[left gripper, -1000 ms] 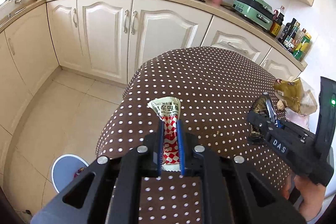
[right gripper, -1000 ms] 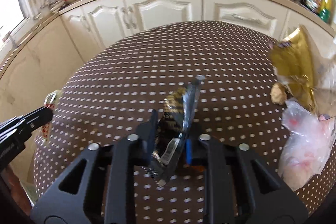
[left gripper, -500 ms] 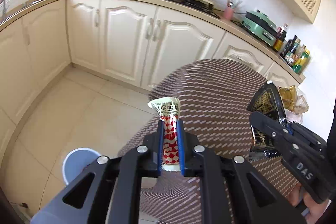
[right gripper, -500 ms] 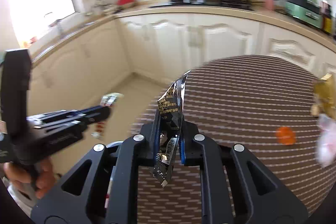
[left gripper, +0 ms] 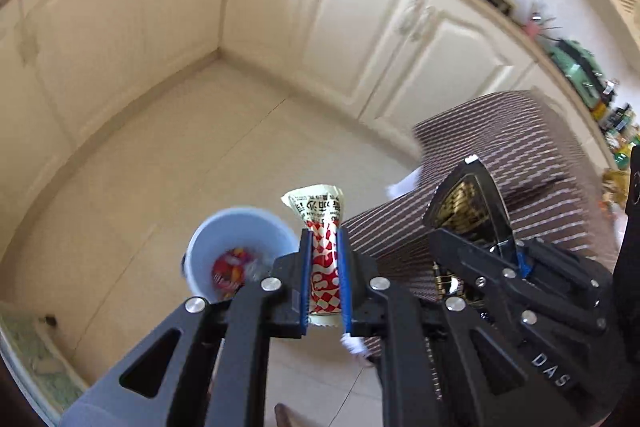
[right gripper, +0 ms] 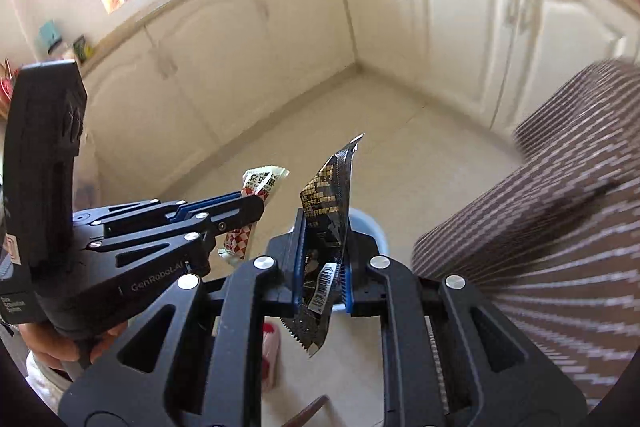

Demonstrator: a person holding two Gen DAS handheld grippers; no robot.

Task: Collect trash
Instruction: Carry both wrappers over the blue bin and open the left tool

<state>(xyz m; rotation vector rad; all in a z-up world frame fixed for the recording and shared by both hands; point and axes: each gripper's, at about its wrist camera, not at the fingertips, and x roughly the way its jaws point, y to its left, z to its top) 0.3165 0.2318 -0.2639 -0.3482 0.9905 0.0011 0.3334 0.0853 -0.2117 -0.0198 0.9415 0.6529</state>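
Kitchen: cream cabinets, pale tiled floor, brown dotted tablecloth (left gripper: 516, 163) at right. Round light-blue plastic bin (left gripper: 240, 227) on the floor by the table's edge, some trash inside. Left gripper (left gripper: 323, 279) clenched on a red-and-white checked wrapper (left gripper: 322, 227), upright, bin just left-below. Right gripper (right gripper: 323, 267) clenched on a black-and-gold foil wrapper (right gripper: 328, 195), upright; bin rim directly beneath, likely the nearer.

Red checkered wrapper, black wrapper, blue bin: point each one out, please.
red checkered wrapper (left gripper: 325, 269), left wrist view, on its checkered middle between the gripper pads.
black wrapper (right gripper: 326, 203), right wrist view, on its gold-printed upper face.
blue bin (left gripper: 256, 227), left wrist view, on its inner far wall.
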